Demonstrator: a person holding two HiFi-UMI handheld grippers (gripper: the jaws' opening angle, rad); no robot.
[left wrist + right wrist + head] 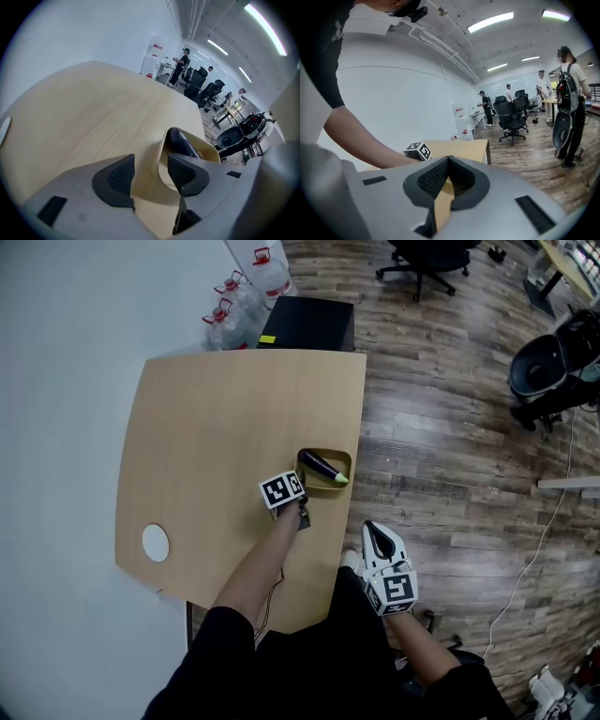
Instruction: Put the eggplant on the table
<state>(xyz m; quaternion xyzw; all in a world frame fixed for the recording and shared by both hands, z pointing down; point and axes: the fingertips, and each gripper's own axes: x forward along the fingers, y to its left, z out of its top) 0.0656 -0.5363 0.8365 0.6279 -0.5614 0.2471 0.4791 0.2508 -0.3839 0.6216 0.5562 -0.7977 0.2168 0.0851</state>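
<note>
Dark sleeves and bare forearms crowd the bottom of the head view, and from them the left gripper (pixel 151 165) reaches down to the near side of the shallow yellow oval dish (pixel 348 465). Its fingers (pixel 115 180) stand wide apart with nothing pressed between them. The dark purple eggplant with a pale green tip (pixel 322 466) lies lengthwise inside that dish, so it seems not yet moved onto the pale wooden tabletop (pixel 216 446). In the left gripper view the dish's near rim sits in the gap between the fingers, with the eggplant farther in. The main risk, as I judge it, is that closing from this spot catches the dish wall instead of the eggplant, lifting or tipping the dish. The dish rests close to the tabletop's edge, so a shove or a snagged rim could slide it toward the wooden floor (pixel 441 427) just beyond it. The eggplant's skin looks smooth and its body rounded, so a grip near its tapered end may squirt it out or let it roll. The right gripper (pixel 447 163) hangs well apart from the dish, its fingers closed together on nothing, so it does not steady the dish.
</note>
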